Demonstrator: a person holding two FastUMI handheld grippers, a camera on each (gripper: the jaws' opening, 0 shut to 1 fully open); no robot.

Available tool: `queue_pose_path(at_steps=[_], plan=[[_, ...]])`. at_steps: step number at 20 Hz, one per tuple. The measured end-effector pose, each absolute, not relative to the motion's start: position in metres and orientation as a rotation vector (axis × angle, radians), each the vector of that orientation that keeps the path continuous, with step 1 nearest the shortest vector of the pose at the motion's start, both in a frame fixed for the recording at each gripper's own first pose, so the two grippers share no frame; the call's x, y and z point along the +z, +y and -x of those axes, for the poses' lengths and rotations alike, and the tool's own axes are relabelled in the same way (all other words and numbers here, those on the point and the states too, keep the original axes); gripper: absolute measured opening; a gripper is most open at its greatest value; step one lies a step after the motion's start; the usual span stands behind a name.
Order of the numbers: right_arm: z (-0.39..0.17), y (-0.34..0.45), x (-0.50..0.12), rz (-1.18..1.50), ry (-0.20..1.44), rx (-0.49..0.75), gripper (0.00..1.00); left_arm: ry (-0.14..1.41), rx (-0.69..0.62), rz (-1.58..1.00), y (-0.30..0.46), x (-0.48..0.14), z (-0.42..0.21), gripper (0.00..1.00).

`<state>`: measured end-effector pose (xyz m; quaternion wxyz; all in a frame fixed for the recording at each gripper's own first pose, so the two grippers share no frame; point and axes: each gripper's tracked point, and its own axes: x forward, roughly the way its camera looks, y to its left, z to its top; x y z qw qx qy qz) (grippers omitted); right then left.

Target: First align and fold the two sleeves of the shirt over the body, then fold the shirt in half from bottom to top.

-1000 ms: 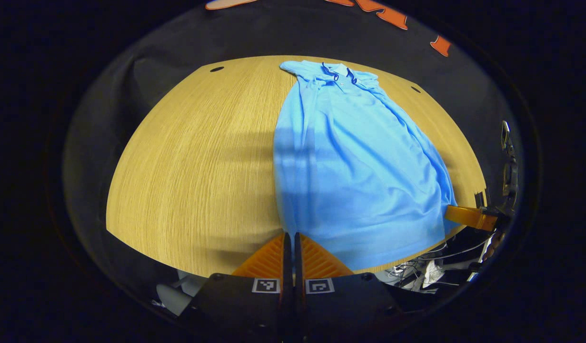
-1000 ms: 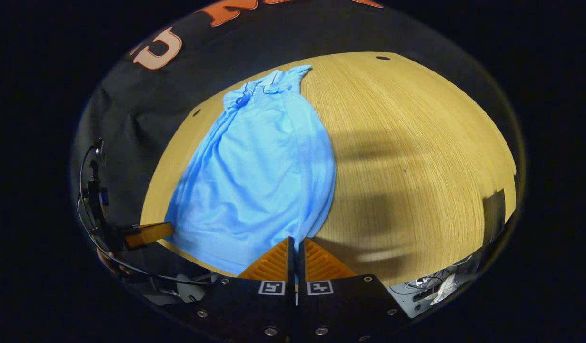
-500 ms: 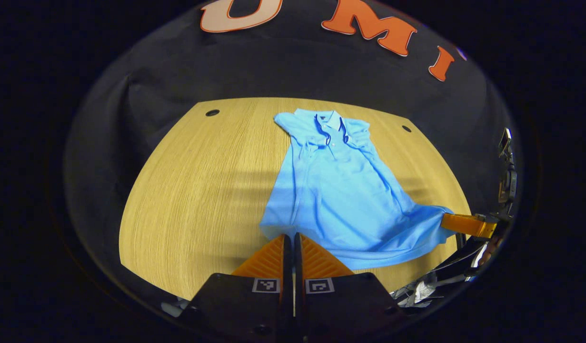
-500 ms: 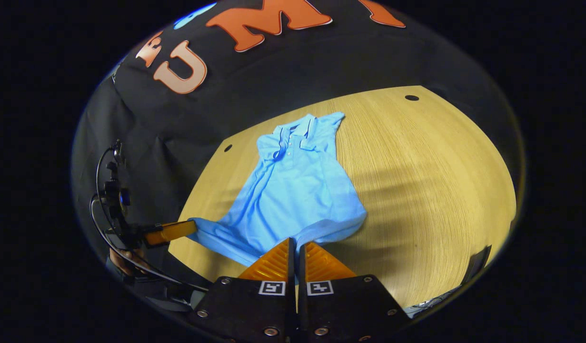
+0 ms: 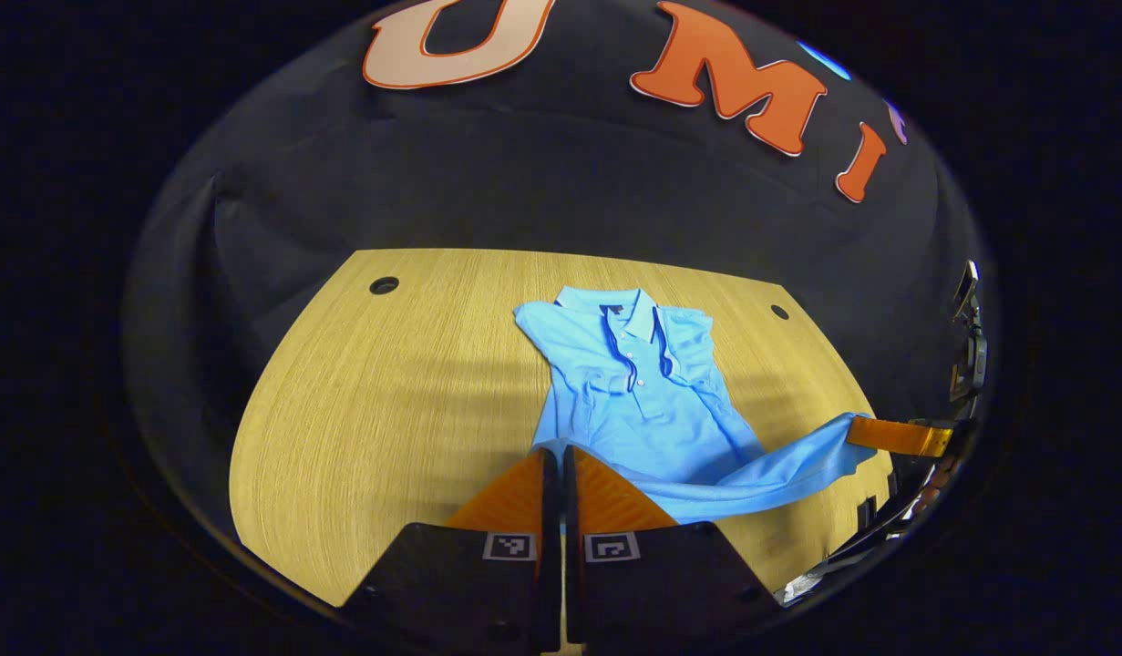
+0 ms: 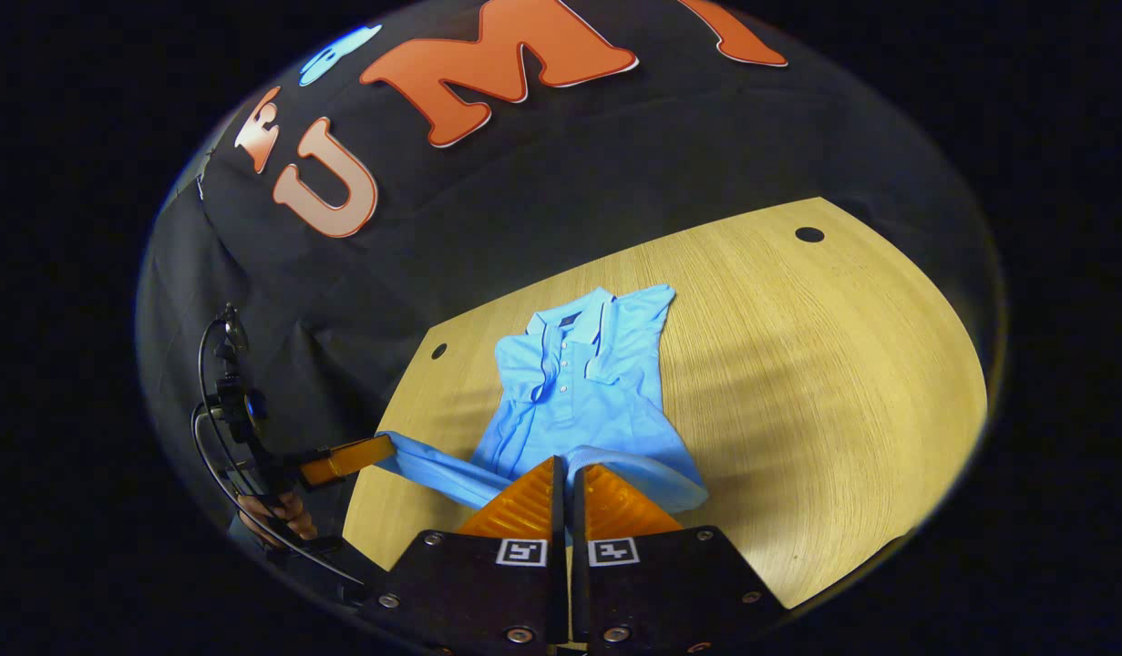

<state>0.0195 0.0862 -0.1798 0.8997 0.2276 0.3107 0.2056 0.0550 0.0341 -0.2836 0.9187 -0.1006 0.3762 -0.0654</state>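
Observation:
A light blue polo shirt (image 5: 633, 387) lies collar-far on the wooden table (image 5: 387, 392), its sleeves folded in over the body. My left gripper (image 5: 553, 454) is shut on the hem's left corner and holds it lifted. In the right gripper view the same shirt (image 6: 579, 383) shows, and my right gripper (image 6: 562, 465) is shut on the hem's right corner. The raised hem hangs as a band between the two grippers, above the lower body of the shirt. Each gripper also appears at the edge of the other's view: the right gripper (image 5: 898, 435) and the left gripper (image 6: 346, 458).
The table has small round holes near its far corners (image 5: 384, 285) (image 6: 808, 234). Black cloth wall stands behind the table. A hand (image 6: 283, 519) holds the far gripper with cables (image 6: 223, 428) around it. Bare wood lies left of the shirt (image 5: 360, 437) and right of it (image 6: 825, 383).
Both grippers have risen and moved toward the collar, carrying the hem with them. The shirt's lower half has lifted off the table and the visible flat part has shortened.

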Motion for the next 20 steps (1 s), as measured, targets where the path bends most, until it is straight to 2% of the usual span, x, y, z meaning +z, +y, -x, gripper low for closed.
queue_pose_path(at_steps=[14, 20], plan=[[-0.229, 0.083, -0.169, -0.391, 0.583, 0.322, 0.02, 0.665, -0.145, 0.231, 0.058, -0.305, -0.271, 0.05], [-0.297, 0.091, -0.201, -0.372, 0.621, 0.283, 0.02, 0.671, -0.139, 0.175, 0.067, -0.343, -0.333, 0.05]])
